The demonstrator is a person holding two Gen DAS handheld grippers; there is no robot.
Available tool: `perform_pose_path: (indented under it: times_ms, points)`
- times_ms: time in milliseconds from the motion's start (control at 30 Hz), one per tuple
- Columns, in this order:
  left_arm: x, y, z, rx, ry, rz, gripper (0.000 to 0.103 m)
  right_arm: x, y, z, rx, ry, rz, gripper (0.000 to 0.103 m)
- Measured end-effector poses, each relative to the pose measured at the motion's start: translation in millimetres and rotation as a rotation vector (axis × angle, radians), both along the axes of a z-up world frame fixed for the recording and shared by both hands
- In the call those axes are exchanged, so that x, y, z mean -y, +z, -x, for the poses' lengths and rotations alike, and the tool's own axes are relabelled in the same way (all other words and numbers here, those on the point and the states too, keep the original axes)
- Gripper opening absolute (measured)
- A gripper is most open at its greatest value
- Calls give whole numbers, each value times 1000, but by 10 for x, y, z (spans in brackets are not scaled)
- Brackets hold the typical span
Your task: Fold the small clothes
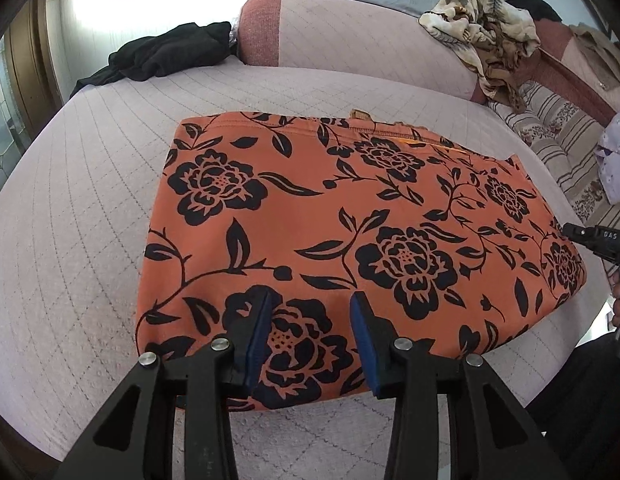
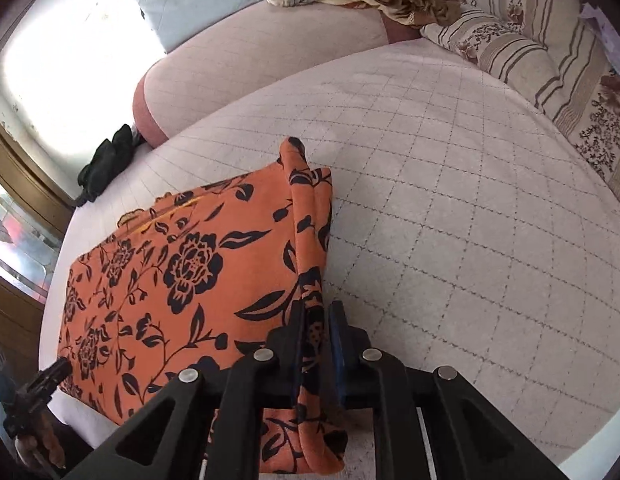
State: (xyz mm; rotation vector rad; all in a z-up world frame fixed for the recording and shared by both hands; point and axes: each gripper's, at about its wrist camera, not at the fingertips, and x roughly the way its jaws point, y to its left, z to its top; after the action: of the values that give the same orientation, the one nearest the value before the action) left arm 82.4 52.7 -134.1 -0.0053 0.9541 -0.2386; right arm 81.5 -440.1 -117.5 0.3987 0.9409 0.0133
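Observation:
An orange garment with black flowers (image 1: 349,216) lies folded flat on the pink quilted bed (image 1: 90,220). My left gripper (image 1: 310,304) is open above its near edge, holding nothing. My right gripper (image 2: 317,312) is shut on the garment's right edge (image 2: 313,240), which it lifts into an upright fold. The rest of the garment (image 2: 170,280) lies flat to the left of it. The right gripper also shows at the right side of the left wrist view (image 1: 589,236). The left gripper shows at the lower left of the right wrist view (image 2: 42,380).
A black garment (image 1: 170,52) lies at the bed's far left. A brown patterned blanket (image 1: 481,24) is heaped on the headboard cushion (image 1: 349,32). A striped floral cushion (image 2: 549,60) lies along the right. A lilac cloth (image 1: 613,156) sits at the far right.

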Motion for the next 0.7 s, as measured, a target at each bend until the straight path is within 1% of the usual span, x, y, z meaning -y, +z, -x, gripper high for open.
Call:
perform_pose_path:
  times_ms: [67, 100, 167, 200, 233, 300, 333, 367, 400, 433, 467, 500, 533, 567, 600, 633, 667, 700]
  points:
    - [-1, 56, 23, 18, 2, 16, 41, 17, 145, 110, 40, -23, -1, 16]
    - [-3, 92, 36, 34, 2, 22, 41, 2, 231, 183, 69, -26, -4, 22]
    - [-12, 135, 44, 57, 12, 18, 44, -84, 397, 320, 119, -16, -47, 37]
    - [-31, 112, 29, 51, 22, 15, 49, -135, 455, 371, 135, -5, -80, 68]
    - [-60, 44, 1, 25, 41, 7, 50, -216, 496, 417, 151, 17, -118, 93]
    - [-99, -190, -103, -73, 63, -37, 51, -388, 492, 455, 175, 83, -203, 93]
    - [-112, -207, -93, -51, 56, -35, 52, -462, 414, 424, 154, 110, -230, 93]
    - [-94, -168, -67, -36, 51, -50, 52, -513, 276, 353, 104, 127, -245, 93]
    - [-67, -121, -49, -36, 47, -64, 52, -511, 79, 262, 27, 115, -247, 91]
    - [-46, -63, -15, -24, 38, -55, 52, -442, -116, 216, -48, 47, -252, 87]
    - [-45, 13, 37, 6, 24, -37, 52, -348, -177, 237, -44, -19, -318, 86]
    - [-47, 83, 91, 40, 18, -32, 52, -287, -127, 291, 1, -60, -370, 86]
    - [-39, 150, 140, 76, 18, -36, 53, -271, -11, 373, 48, -85, -369, 88]
    - [-32, 202, 171, 108, 18, -39, 53, -271, 109, 462, 86, -101, -339, 88]
    - [-24, 235, 181, 126, 19, -34, 53, -265, 212, 573, 125, -116, -338, 88]
    - [-15, 258, 174, 134, 22, -19, 53, -256, 271, 696, 158, -127, -372, 89]
    - [-3, 265, 154, 132, 26, 1, 54, -268, 278, 804, 166, -134, -408, 89]
    - [28, 255, 99, 124, 26, 17, 54, -312, 232, 885, 145, -136, -431, 89]
